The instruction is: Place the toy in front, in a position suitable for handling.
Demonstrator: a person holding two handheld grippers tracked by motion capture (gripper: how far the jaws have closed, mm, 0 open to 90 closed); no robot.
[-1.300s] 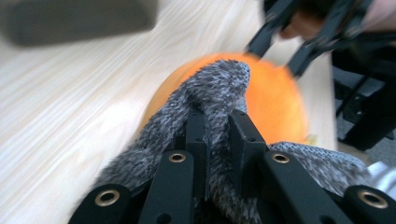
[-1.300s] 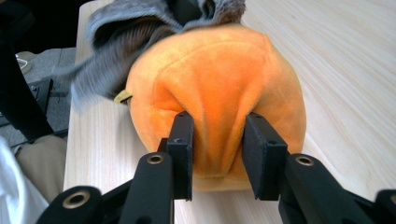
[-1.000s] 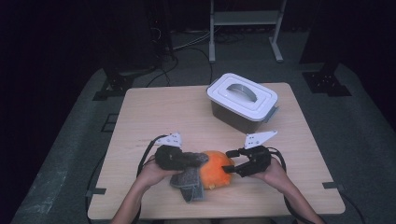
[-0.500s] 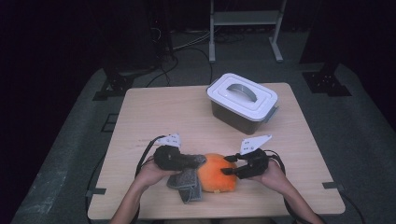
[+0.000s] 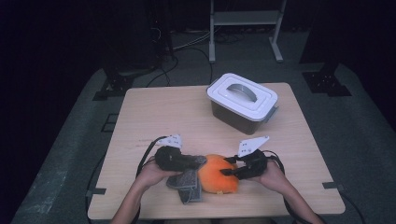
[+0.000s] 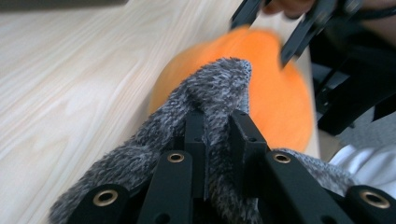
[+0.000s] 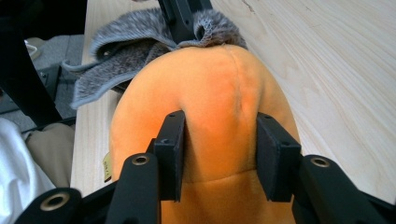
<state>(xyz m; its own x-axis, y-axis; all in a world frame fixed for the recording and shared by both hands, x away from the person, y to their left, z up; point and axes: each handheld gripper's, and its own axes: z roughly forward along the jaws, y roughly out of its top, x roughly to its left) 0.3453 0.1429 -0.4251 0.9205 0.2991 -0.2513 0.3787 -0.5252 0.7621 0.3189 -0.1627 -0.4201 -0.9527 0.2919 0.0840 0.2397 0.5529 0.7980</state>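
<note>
Orange plush [image 5: 218, 174] lies between both tools: right tool [image 7: 219, 154], jaws just closing, pinches its right end; left tool [image 6: 217, 140] clamps grey cloth [image 6: 219, 86] at its left.

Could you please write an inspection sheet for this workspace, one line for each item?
Surface: light wooden table, bare apart from the items below.
Job's things: orange plush toy at the near edge; grey fuzzy cloth lies against its left side.
Clutter: lidded plastic box with a handle, far right of the table.
Grippers: left gripper shut on the grey fuzzy cloth; right gripper has just been closing, its fingers pressing into the orange plush toy.
Cables: black cables trail from both grippers.
Surroundings: dark room, grey floor, metal stand behind the table.
</note>
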